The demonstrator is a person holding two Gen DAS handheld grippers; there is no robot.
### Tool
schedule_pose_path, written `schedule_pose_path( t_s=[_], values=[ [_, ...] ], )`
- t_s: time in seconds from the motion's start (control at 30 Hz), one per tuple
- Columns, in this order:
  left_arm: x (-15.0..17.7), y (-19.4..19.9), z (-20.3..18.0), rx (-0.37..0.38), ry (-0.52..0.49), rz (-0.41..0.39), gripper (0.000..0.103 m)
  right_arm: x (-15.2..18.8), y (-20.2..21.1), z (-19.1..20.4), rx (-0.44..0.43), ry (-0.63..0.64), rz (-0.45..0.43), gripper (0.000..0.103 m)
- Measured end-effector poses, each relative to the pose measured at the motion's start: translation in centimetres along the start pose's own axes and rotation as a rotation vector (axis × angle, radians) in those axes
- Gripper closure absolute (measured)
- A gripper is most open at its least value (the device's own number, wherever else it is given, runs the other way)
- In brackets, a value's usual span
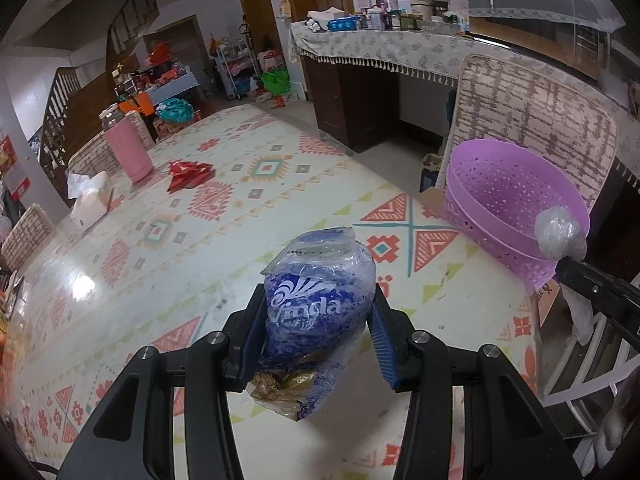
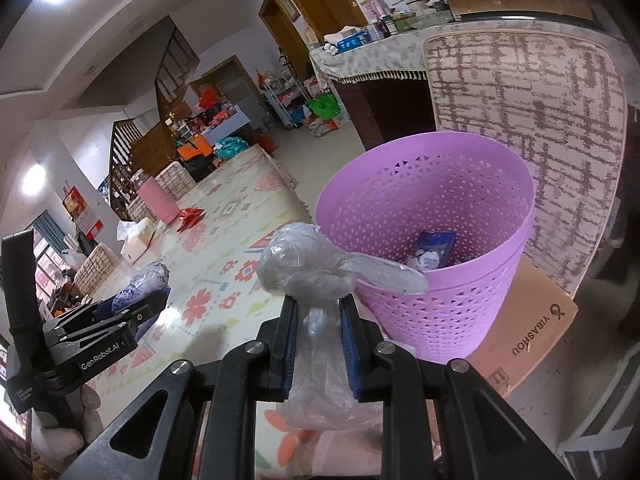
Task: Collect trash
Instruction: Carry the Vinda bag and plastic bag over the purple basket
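Two loads ready: right gripper [image 2: 318, 312], clamped on a clear plastic wad [image 2: 308, 272], is nearer the purple basket [image 2: 440, 308] at two o'clock; left gripper [image 1: 318, 316] pinches a blue wrapper [image 1: 316, 300].

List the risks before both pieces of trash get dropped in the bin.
1. The purple perforated plastic basket sits tilted on a brown cardboard box; a bump might tip it.
2. The crumpled gold wrapper dangling under the blue-and-clear plastic bag in the left gripper could fall.
3. The right gripper pinches only the clear plastic bag's neck; it might slip.
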State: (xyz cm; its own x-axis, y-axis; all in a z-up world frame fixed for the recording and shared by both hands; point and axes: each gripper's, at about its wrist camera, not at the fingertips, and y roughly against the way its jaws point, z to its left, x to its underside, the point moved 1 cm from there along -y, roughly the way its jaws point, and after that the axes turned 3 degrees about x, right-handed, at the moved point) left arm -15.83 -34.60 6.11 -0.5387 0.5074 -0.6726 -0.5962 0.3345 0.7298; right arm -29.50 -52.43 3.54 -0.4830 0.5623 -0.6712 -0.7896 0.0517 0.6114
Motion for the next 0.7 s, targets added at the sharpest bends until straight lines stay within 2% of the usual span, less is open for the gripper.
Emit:
schedule_pose_path(
  t_s=[0.7],
  values=[
    [-3.0, -1.5, -4.1, 0.033, -0.071, -0.007, 0.056, -1.8, 1.0, -3.4, 0.034, -0.046, -0.03, 0.08]
  ],
)
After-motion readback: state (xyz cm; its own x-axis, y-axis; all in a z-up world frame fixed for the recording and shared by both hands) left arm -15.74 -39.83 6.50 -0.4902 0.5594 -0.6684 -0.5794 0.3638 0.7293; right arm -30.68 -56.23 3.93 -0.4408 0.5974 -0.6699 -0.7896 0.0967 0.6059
